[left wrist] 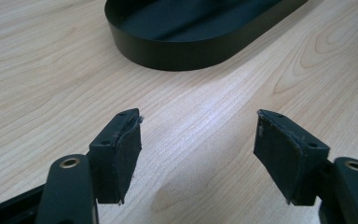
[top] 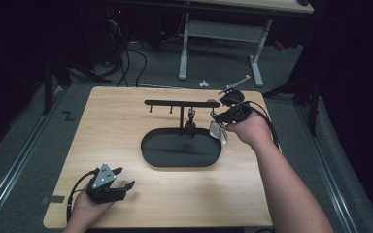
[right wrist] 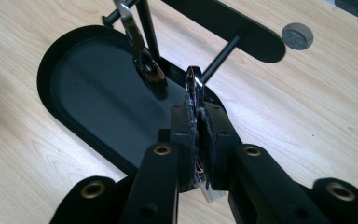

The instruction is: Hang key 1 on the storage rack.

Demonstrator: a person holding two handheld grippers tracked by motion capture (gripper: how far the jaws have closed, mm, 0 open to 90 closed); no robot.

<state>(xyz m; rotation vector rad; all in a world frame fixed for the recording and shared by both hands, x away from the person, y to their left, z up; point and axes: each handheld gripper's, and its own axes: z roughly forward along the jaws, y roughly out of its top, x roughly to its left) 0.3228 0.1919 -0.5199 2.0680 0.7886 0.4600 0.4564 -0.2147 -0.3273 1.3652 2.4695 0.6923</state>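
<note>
A black rack with hook pegs stands in a black oval tray at mid-table. A metal key clip hangs from one of the middle pegs. In the right gripper view this hanging clip is to the left of my jaws. My right gripper is shut on a shiny metal key ring, held upright just in front of the rack's end peg. A whitish tag dangles under the right gripper. My left gripper rests open at the near left with nothing between its pads.
The tray's wall lies ahead of the left gripper, with bare wood between them. A grey round plug sits in the tabletop behind the rack. Beyond the table are floor cables and a white desk frame.
</note>
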